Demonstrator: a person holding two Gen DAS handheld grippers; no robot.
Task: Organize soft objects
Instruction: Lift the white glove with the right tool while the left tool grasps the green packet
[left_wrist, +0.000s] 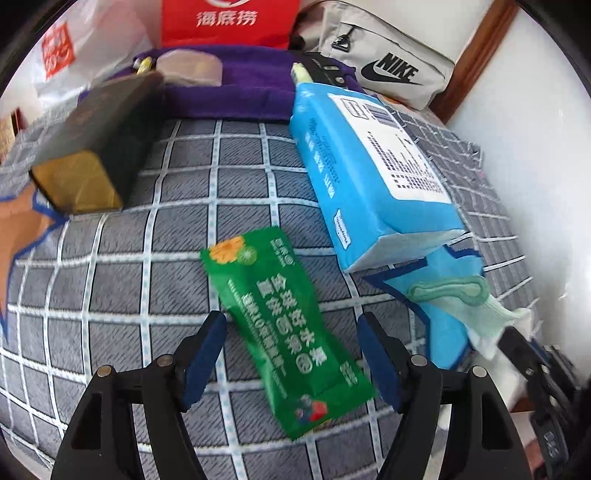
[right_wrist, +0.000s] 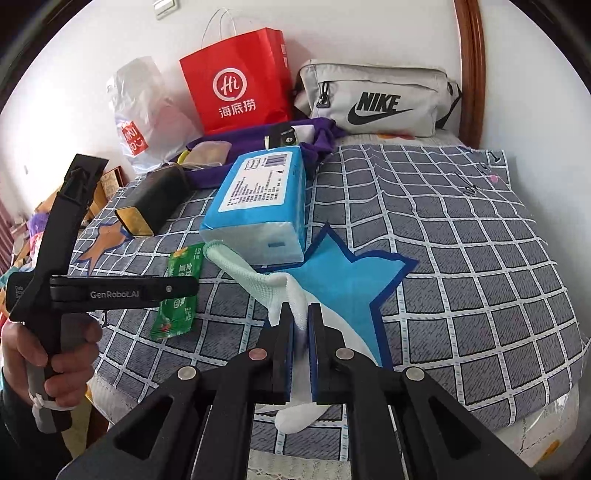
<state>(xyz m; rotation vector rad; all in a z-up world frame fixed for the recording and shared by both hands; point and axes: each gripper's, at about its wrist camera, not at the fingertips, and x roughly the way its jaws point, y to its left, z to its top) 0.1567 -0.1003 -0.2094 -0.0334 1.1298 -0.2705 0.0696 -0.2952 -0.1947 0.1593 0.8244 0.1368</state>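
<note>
Knit sock (right_wrist: 258, 277) in right tool (right_wrist: 301, 321)

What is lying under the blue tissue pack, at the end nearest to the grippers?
The blue tissue pack rests on the checked cover. The white glove, held by the right gripper, reaches its near end; how far it goes beneath is hidden.
</note>
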